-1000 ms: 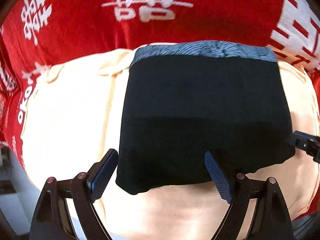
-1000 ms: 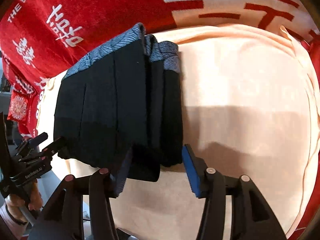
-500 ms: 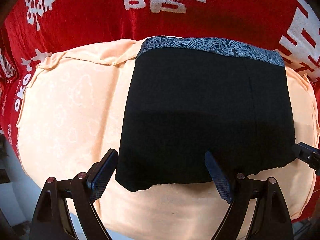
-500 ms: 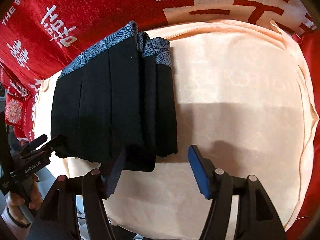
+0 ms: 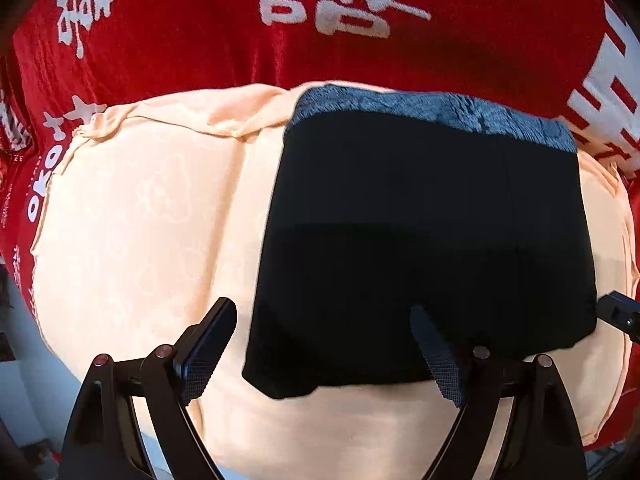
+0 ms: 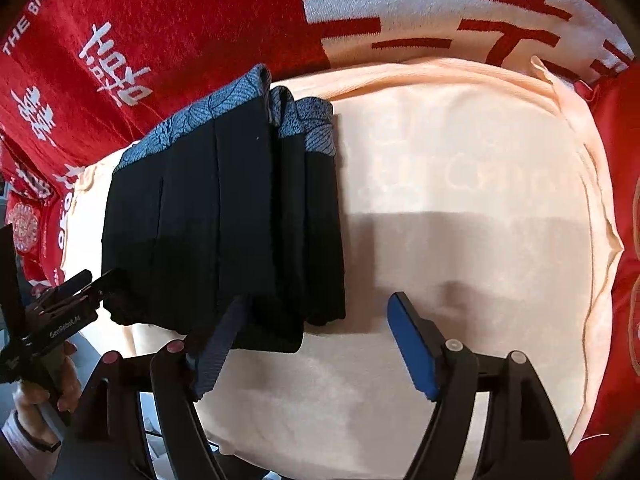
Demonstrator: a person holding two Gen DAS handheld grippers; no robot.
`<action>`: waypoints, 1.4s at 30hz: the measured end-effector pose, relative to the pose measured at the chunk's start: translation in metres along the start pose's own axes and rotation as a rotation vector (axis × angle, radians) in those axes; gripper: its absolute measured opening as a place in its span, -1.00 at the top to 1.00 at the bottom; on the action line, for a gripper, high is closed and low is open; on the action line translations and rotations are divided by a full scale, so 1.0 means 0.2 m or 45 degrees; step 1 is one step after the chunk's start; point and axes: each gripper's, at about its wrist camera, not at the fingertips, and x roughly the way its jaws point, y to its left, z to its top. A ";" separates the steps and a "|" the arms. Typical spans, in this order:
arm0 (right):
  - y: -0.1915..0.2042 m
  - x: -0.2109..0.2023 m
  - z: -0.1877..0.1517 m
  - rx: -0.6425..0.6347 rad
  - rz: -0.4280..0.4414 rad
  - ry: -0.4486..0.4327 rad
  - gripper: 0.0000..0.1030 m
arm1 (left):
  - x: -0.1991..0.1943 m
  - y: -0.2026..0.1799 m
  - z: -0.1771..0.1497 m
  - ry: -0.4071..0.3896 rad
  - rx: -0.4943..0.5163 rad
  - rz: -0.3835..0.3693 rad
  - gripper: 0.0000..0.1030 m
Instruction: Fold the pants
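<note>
The folded black pants [image 5: 424, 240], with a blue-grey patterned waistband at the far end, lie on a peach cushion [image 5: 140, 220]. My left gripper [image 5: 324, 350] hovers open over the pants' near left corner, with the pads clear of the cloth. In the right wrist view the pants [image 6: 224, 220] show stacked folds. My right gripper [image 6: 316, 344] is over their near right corner with its jaws opening. The corner lies between the fingers, and the pads do not press on it. The left gripper [image 6: 68, 304] shows at the left edge, held by a hand [image 6: 48, 384].
A red blanket [image 5: 200, 40] with white characters lies under and beyond the cushion. Bare peach cushion [image 6: 480, 200] stretches to the right of the pants. The right gripper's tip [image 5: 618, 314] pokes in at the right edge of the left wrist view. The cushion's near edge drops off below both grippers.
The right gripper's jaws have spread wider around the pants' near right corner. The left gripper has drifted a little sideways and stays open. The pants lie as before.
</note>
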 end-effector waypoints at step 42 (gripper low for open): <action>-0.13 0.21 0.23 0.063 0.413 0.066 -0.82 | 0.40 0.26 0.42 0.146 0.000 -0.488 -1.00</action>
